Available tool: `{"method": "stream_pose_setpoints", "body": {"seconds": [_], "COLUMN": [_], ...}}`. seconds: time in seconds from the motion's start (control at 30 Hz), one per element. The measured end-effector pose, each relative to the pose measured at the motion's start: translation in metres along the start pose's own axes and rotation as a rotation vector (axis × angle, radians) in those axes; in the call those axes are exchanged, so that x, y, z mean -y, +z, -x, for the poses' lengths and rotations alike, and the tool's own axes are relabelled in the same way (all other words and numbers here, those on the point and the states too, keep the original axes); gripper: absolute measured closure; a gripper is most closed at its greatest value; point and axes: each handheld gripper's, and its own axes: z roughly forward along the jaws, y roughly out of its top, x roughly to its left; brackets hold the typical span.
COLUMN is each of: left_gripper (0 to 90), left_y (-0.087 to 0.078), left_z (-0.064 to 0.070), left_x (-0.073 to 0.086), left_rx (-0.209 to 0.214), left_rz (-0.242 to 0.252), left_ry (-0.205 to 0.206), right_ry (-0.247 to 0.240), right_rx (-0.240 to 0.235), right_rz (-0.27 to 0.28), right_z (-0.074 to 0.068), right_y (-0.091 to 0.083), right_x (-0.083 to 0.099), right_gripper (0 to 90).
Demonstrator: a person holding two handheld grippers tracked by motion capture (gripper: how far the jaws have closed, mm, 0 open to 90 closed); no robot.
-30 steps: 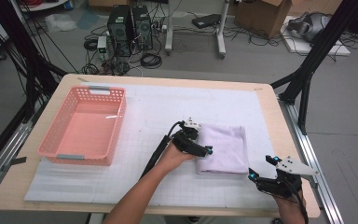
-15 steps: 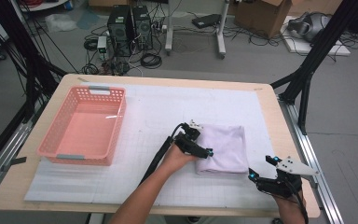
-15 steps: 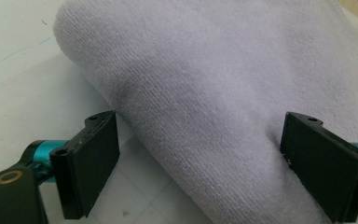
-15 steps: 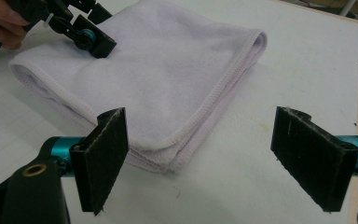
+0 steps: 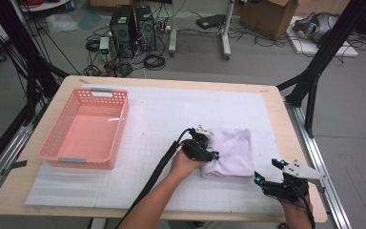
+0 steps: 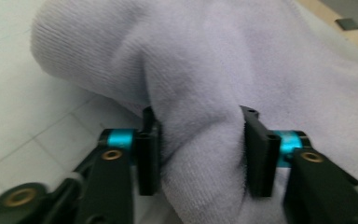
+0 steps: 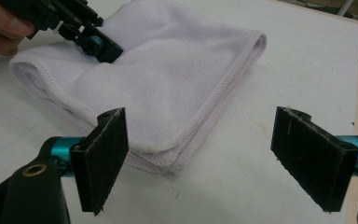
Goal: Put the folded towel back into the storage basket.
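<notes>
A folded lilac towel (image 5: 232,149) lies on the white mat at the table's front right. My left gripper (image 5: 210,146) is at its left edge. In the left gripper view its jaws pinch a raised fold of the towel (image 6: 261,56) between the pads, so the left gripper (image 6: 201,154) is shut on cloth. My right gripper (image 5: 268,171) rests near the table's front edge, just right of the towel's near corner. In the right gripper view this right gripper (image 7: 205,163) stands wide open with nothing between its pads, and the towel (image 7: 168,79) and the left gripper (image 7: 98,46) lie beyond it.
A pink plastic basket (image 5: 117,137) stands on the left of the mat with nothing in it. The wooden table edge (image 5: 286,114) runs close on the right. Black frame legs, computers and cables are on the floor beyond the table.
The left gripper has edged slightly right into the towel's left edge, bunching the cloth a little. The right gripper has stayed where it was.
</notes>
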Motion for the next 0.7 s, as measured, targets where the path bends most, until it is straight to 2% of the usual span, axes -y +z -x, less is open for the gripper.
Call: {"method": "stream_pose_setpoints", "body": {"seconds": [0.13, 0.27, 0.37, 0.7], "left_gripper": [65.4, 67.8, 68.5, 68.8], "left_y": [-0.002, -0.004, -0.01, -0.036], "left_z": [-0.005, -0.006, -0.006, -0.001], "left_x": [0.003, 0.009, 0.008, 0.003], "left_rx": [0.031, 0.052, 0.069, 0.117], "left_rz": [0.022, 0.078, 0.098, 0.209], "left_ry": [-0.02, -0.015, 0.008, 0.057], "right_ry": [0.002, 0.0, -0.001, 0.005], "right_rx": [0.003, 0.001, 0.0, 0.001], "right_rz": [0.0, -0.001, -0.001, 0.0], "right_z": [0.001, 0.001, 0.001, 0.0], "right_y": [0.0, 0.0, 0.001, 0.0], "right_x": [0.0, 0.001, 0.001, 0.0], "right_gripper": [17.8, 17.8, 17.8, 17.8]}}
